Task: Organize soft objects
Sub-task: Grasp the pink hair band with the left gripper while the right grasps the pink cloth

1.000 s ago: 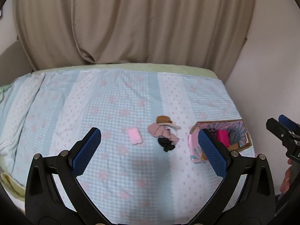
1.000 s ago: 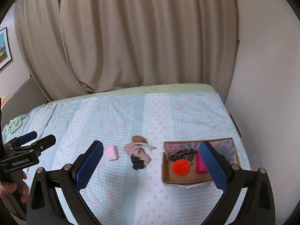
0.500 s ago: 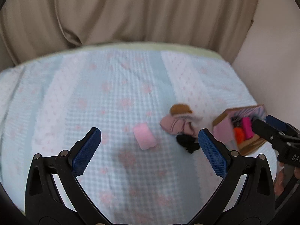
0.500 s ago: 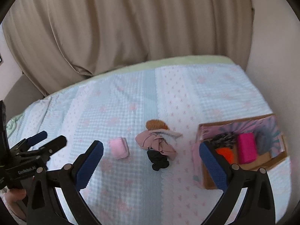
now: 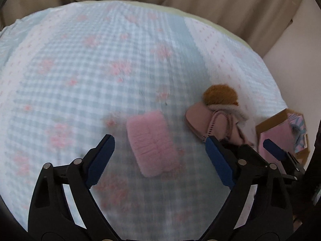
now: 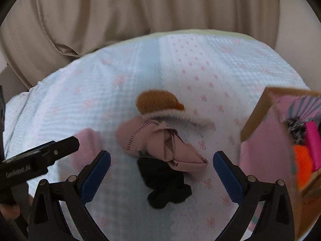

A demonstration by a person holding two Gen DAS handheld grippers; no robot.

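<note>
A folded pink fluffy cloth [image 5: 152, 142] lies on the bed, between the fingers of my open left gripper [image 5: 160, 160] and just beyond their tips. A dusty-pink garment [image 6: 160, 140], a brown fuzzy piece [image 6: 158, 101] behind it and a black cloth [image 6: 166, 180] lie in a small heap. My open right gripper [image 6: 160, 174] hovers over the black cloth. The heap also shows in the left wrist view [image 5: 212, 120]. The pink cloth shows partly hidden in the right wrist view [image 6: 88, 138].
A cardboard box [image 6: 260, 110] with pink lining stands at the right and holds orange, magenta and dark soft items. The bed has a light blue checked cover [image 5: 80, 70]. Beige curtains [image 6: 140, 10] hang behind it. The left gripper's finger [image 6: 40, 156] crosses the right view.
Both grippers have moved forward and down toward the bed. The pink cloth and the heap now look much larger and closer. Both stay open.
</note>
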